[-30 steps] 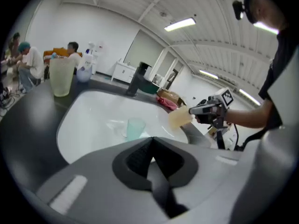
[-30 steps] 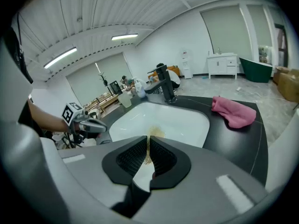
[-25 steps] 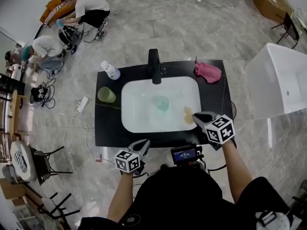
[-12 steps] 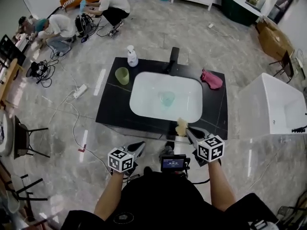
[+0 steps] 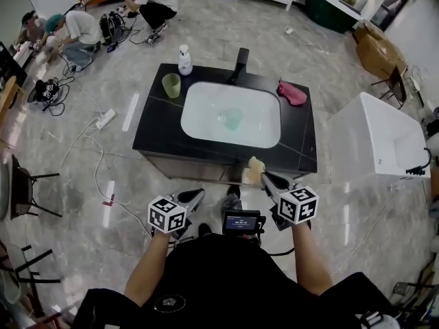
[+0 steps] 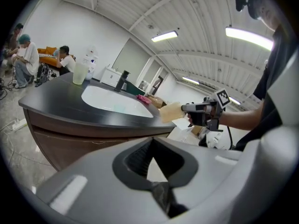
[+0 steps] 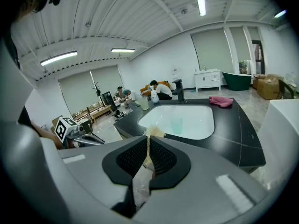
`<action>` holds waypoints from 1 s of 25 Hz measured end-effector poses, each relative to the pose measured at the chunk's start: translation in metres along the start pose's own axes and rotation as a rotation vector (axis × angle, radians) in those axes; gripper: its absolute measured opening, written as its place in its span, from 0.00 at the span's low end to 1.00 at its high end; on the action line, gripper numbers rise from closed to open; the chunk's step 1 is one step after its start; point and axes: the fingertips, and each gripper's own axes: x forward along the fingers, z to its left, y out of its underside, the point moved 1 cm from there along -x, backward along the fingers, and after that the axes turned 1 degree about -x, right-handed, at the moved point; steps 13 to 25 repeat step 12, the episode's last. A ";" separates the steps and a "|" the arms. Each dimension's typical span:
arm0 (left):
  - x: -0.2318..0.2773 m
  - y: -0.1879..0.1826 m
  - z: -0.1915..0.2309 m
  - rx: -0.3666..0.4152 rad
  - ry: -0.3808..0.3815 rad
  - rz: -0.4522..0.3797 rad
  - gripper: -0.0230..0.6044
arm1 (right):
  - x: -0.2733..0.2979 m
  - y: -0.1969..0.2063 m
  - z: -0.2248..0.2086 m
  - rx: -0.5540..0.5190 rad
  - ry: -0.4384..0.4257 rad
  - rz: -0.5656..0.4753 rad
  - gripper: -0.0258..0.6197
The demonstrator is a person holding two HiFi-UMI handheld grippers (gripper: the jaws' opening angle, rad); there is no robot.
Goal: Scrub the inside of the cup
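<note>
Left gripper point(image 5: 195, 195), right gripper point(image 5: 265, 177) back from sink point(image 5: 199, 112); left jaws closed, right's gripping sponge point(image 5: 255, 169).

Showroom hall: freestanding sink point(image 5: 206, 115), bathtub point(image 5: 363, 149)

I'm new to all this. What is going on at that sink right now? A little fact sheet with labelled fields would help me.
Place: black counter with a white sink and a black faucet
In the sink: teal cup
On the counter: green cup, white bottle, pink cloth
Right gripper: shut on a yellow sponge, near the counter's front edge
Left gripper: shut, empty
Scrubbing: not under way; both grippers are away from the sink
</note>
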 end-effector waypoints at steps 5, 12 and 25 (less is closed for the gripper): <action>-0.002 0.007 -0.018 0.011 0.017 0.020 0.04 | -0.020 0.005 0.005 0.008 0.007 -0.007 0.08; -0.012 0.022 -0.014 -0.004 0.023 -0.043 0.04 | -0.026 0.024 0.016 0.004 0.028 -0.010 0.08; -0.012 0.022 -0.014 -0.004 0.023 -0.043 0.04 | -0.026 0.024 0.016 0.004 0.028 -0.010 0.08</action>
